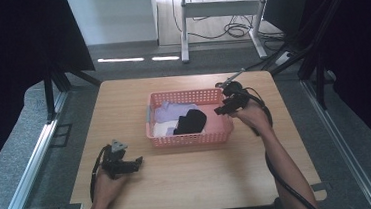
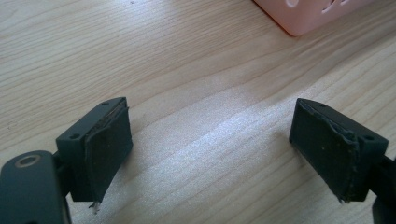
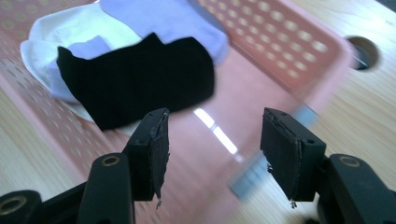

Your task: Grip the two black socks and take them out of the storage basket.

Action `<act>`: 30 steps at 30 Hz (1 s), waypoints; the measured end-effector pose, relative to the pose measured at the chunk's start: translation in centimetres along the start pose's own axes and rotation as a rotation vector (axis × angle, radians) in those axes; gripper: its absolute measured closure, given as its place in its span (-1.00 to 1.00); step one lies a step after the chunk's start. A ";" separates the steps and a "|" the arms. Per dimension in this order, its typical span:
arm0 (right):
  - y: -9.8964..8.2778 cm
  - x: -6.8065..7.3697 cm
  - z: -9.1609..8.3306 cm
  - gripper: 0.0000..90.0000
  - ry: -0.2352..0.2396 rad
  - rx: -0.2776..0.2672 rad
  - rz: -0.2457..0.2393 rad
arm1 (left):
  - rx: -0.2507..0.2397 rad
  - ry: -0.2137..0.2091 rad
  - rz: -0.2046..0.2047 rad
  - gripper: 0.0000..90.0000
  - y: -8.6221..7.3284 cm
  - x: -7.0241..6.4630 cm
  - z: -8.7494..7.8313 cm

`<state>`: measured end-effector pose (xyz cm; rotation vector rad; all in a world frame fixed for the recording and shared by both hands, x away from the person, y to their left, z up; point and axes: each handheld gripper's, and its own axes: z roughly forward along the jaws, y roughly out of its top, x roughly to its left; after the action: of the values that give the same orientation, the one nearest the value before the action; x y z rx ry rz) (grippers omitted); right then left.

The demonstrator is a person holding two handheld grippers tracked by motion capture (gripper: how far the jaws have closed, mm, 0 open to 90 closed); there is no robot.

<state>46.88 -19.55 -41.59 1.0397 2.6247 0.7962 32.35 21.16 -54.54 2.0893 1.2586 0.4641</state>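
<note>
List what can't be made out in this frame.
- White garment, right gripper view: mostly covered by the black sock and lilac sock; its type is unclear.
- Pink basket, left gripper view: cut off by the top edge.
- Basket's near end, right gripper view: motion-blurred.

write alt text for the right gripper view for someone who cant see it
The right tool, its two black jaws open and empty, hovers over a pink perforated basket on a wooden table. Inside the basket, a black sock lies on top of lavender socks and a white garment.
</note>
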 end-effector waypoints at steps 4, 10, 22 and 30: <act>1.3 1.3 2.2 -0.06 0.020 0.027 -0.038 | 0.000 0.000 -0.001 -0.72 0.0 0.0 0.0; 2.7 2.8 5.6 -0.06 0.045 0.067 -0.087 | 0.000 0.000 -0.001 -0.72 0.0 0.0 0.0; 3.3 3.4 11.4 -0.09 0.049 0.197 -0.144 | 0.001 0.000 0.001 -0.72 0.0 0.0 0.0; 3.0 3.6 12.2 0.44 0.057 0.233 -0.112 | 0.001 0.001 0.000 -0.72 0.0 0.0 0.0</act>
<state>50.56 -10.31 -50.10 0.9247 2.8479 0.5128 32.34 21.18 -54.54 2.0897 1.2597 0.4642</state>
